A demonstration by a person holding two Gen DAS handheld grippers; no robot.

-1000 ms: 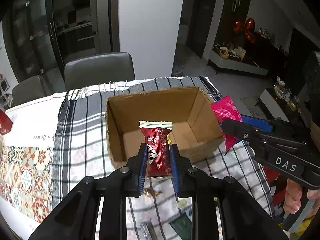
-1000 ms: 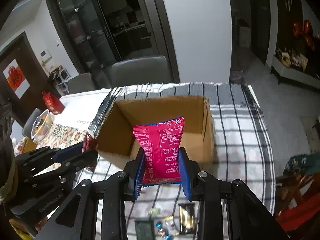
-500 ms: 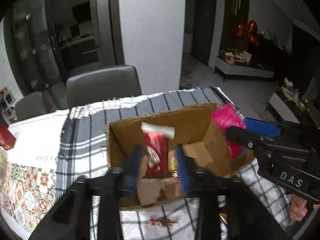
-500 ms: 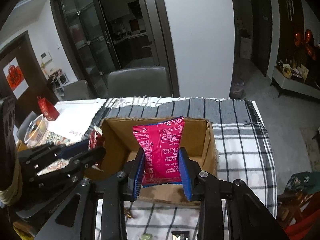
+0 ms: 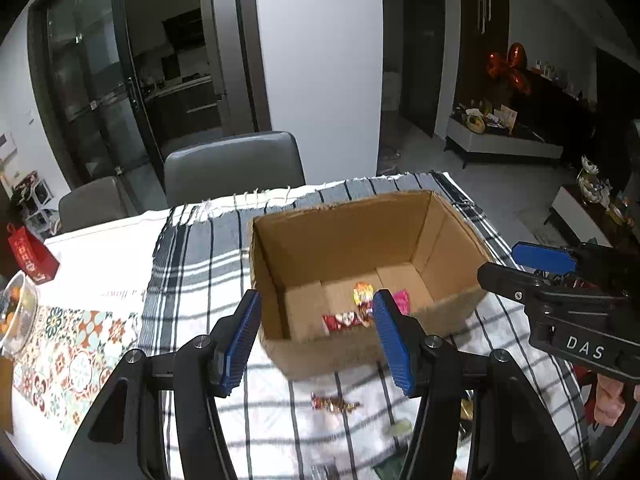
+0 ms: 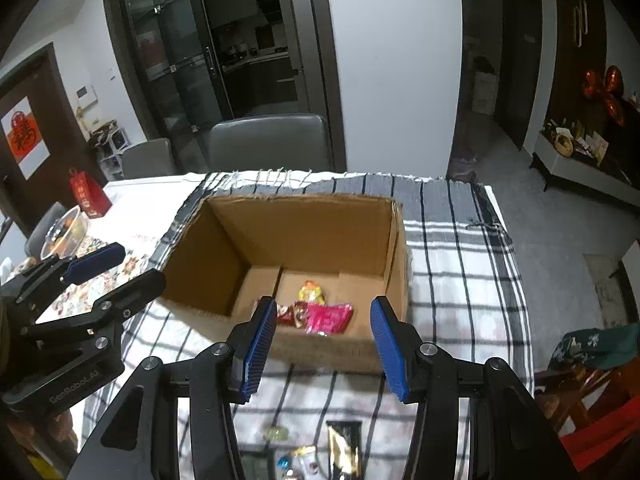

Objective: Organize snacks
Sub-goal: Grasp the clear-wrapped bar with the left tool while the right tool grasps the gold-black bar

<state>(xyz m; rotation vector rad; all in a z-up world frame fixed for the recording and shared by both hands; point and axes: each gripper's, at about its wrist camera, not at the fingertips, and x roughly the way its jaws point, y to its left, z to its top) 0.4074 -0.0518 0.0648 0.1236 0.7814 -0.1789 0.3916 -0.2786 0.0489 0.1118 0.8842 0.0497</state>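
An open cardboard box (image 5: 340, 236) (image 6: 224, 248) stands on the checked cloth. Inside lie a red packet (image 5: 340, 322) (image 6: 285, 314), a pink packet (image 5: 401, 301) (image 6: 328, 318) and a yellow-orange sweet (image 5: 362, 294) (image 6: 311, 292). My left gripper (image 5: 316, 340) is open and empty, over the box's near wall; it also shows in the right wrist view (image 6: 116, 268). My right gripper (image 6: 320, 346) is open and empty, at the box's near side; it also shows in the left wrist view (image 5: 520, 266).
Loose snacks lie on the cloth in front of the box: a wrapped candy (image 5: 334, 404), a dark gold packet (image 6: 344, 452), small sweets (image 6: 276, 434). A red bag (image 6: 88, 196) and a bowl (image 6: 66, 230) stand at the left. Grey chairs (image 5: 234, 164) stand behind the table.
Both grippers opened and dropped their packets: the red packet and the pink packet now lie on the box floor. Both grippers have pulled back toward the box's near side.
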